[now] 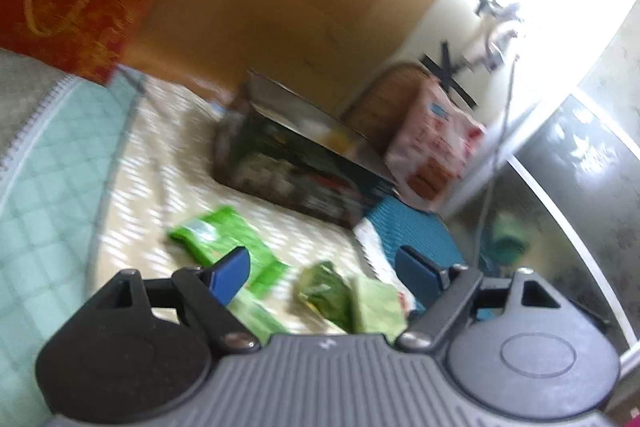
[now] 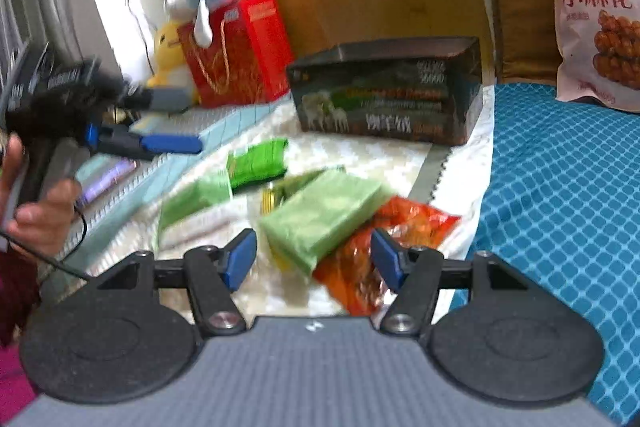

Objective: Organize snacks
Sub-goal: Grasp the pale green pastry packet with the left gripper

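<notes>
While both grippers hover with jaws apart and empty, the right gripper [image 2: 314,259] hangs just above a pale green snack packet [image 2: 320,215] overlapping an orange wrapper [image 2: 384,247] on the cream quilted bedcover [image 2: 360,155]. The left gripper [image 1: 324,267] sits above bright green packets [image 1: 224,239], near the dark rectangular box [image 2: 388,91].

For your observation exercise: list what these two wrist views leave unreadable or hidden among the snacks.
- Dark box: left wrist view, print lost to motion blur.
- Orange packet: right wrist view, partly under the pale green packet and behind the right gripper.
- Pink snack bag: right wrist view, cut by the frame edge.
</notes>
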Tool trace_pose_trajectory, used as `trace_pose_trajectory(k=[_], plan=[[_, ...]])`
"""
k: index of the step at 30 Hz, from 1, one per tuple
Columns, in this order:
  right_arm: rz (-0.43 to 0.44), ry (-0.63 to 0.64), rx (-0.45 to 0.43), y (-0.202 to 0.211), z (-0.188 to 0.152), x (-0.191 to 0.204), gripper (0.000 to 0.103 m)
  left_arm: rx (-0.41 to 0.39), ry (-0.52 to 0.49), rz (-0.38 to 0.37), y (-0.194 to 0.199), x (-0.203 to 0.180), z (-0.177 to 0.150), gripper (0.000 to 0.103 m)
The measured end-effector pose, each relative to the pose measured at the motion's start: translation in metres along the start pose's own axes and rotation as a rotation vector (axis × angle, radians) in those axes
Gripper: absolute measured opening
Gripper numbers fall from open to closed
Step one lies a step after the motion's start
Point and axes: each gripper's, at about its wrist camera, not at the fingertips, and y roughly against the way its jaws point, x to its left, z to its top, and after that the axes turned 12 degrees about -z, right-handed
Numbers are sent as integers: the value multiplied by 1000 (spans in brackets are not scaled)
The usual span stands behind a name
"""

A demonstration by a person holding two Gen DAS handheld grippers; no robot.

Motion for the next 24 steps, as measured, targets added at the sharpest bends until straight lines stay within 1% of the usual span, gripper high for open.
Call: trace_pose_trajectory(k=[2, 7, 8, 9, 10, 11, 12, 13, 16, 18, 20, 24], plan=[[-26, 34, -10, 0, -3, 5, 66, 48, 1, -24, -18, -7, -3, 82], [-51, 77, -18, 0, -5, 6, 65, 194, -72, -78, -75, -31, -13, 82], [-59, 88, -18, -1, -5, 7, 65, 224, -86, -73, -84, -34, -17, 82], [-63, 100, -25, -2, -5, 7, 63, 258, -93, -48, -95, -34, -20, 82], [-66, 109, -31, -3, -5, 8, 54, 283, -93, -27, -103, -34, -23, 80], [-73, 120, -37, -4, -4, 9, 47, 299, -86, -28, -110, -33, -25, 77], [-67, 129, -41, -4, -3, 9, 37, 308, -78, -46, -113, -32, -27, 74], [-39, 123, -37, -4, 0, 8, 32, 319, -66, -55, -116, -32, -28, 73], [-51, 138, -69, -5, 6, 10, 30, 308, -91, -33, -117, -38, -25, 73], [-44, 125, -99, -3, 13, 8, 30, 284, -84, -42, -113, -40, -18, 73], [-48, 134, -147, -1, 24, 9, 30, 253, -68, -61, -108, -40, -7, 73], [-64, 173, -226, -11, 56, 8, 30, 170, -102, -67, -105, -47, 26, 73]])
